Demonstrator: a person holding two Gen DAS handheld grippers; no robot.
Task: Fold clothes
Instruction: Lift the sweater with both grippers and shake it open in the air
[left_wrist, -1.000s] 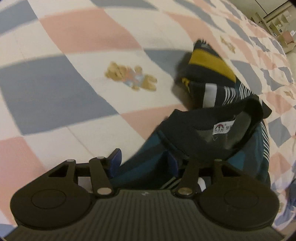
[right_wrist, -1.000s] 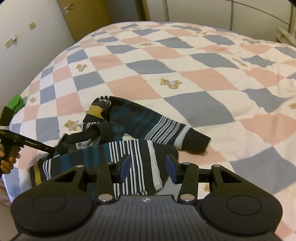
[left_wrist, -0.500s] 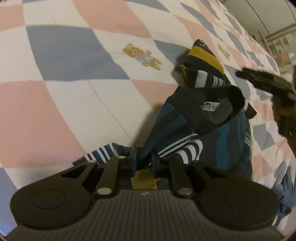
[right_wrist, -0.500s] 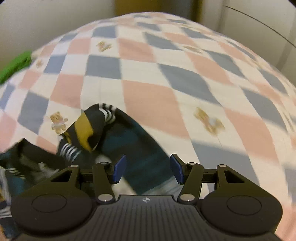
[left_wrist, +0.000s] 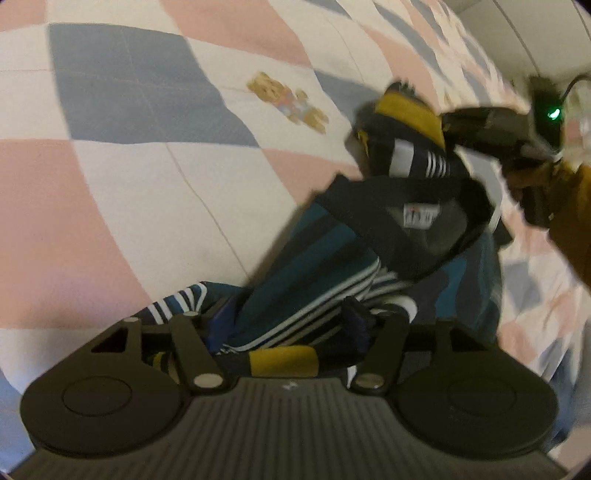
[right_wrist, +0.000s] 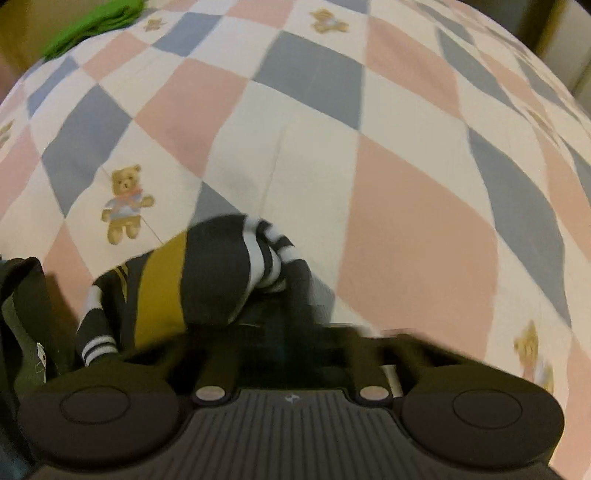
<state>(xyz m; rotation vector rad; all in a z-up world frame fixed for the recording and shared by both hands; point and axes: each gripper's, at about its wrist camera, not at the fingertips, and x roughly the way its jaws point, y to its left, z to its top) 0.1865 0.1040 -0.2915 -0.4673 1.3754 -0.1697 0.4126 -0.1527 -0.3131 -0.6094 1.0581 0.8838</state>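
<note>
Sweater (left_wrist: 332, 266), dark with teal, white and mustard stripes, is lying crumpled on a bed (left_wrist: 129, 166) covered in a pink, blue and white checked quilt with teddy bears. The left gripper (left_wrist: 291, 323) is opening, its jaws standing apart around a striped fold. The right gripper (right_wrist: 288, 332) is pressing together on the sweater's sleeve (right_wrist: 221, 269), though blur is hiding its tips.

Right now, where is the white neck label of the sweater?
In the left wrist view the white neck label sits right of centre, inside the dark collar of the striped sweater, below the sweater's yellow-banded sleeve.
</note>
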